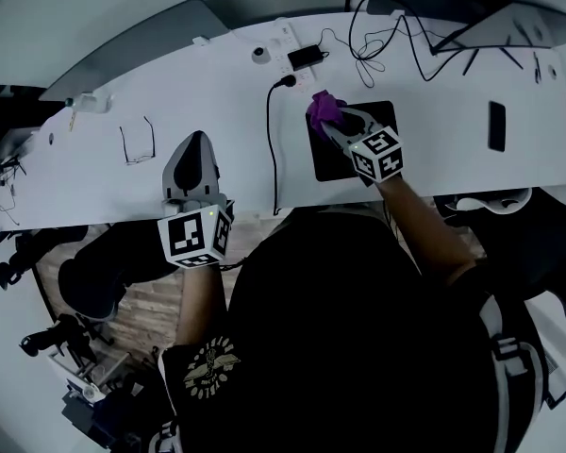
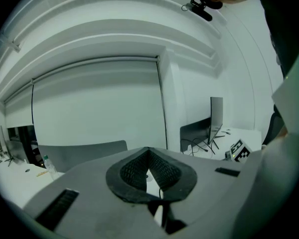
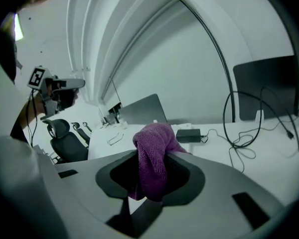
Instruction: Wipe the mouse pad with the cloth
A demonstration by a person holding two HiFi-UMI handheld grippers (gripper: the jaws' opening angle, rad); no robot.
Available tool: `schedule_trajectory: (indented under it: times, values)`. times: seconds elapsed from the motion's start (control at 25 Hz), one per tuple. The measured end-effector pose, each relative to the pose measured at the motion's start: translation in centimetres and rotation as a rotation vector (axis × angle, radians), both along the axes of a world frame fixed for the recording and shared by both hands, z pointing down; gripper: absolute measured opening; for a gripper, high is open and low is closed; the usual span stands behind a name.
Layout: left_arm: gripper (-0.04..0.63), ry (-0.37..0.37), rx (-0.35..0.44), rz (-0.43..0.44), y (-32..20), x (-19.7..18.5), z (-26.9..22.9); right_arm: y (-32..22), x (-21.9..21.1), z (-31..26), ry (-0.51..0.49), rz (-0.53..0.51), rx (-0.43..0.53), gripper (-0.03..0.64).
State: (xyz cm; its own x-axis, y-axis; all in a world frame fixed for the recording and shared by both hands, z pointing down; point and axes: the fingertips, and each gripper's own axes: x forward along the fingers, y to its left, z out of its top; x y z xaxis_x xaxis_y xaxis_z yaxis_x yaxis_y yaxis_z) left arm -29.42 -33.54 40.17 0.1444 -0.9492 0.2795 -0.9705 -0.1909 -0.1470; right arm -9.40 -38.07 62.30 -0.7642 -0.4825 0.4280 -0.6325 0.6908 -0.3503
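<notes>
Your purple cloth (image 3: 152, 153) looks like nubbly microfibre, the mouse pad (image 1: 381, 118) is matt black, the desk (image 1: 217, 92) smooth white, and your left gripper (image 2: 148, 151) is matt grey plastic with ribbed black pads (image 2: 163, 173).

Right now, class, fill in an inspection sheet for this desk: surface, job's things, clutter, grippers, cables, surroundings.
Surface: one long white desk.
Job's things: black mouse pad on the desk; purple cloth over its far left corner.
Clutter: glasses, dark phone-like slab.
Grippers: right gripper shut on the cloth; left gripper shut, empty.
Cables: black cable beside the pad; charger; tangled leads.
Surroundings: monitor, office chair, wooden floor.
</notes>
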Motion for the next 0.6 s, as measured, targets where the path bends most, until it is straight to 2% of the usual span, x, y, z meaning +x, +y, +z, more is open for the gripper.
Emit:
schedule_trajectory:
  times: [0.36,0.6]
  values:
    - [0.002,0.004,-0.018,-0.012,1.2,-0.1,0.9,0.1,-2.6,10.6,0.153,-0.035,-0.2,0.118]
    - [0.002,0.006,-0.024,-0.019,1.9,0.5,1.0,0.2,-0.3,13.4,0.248,-0.026,-0.238,0.118]
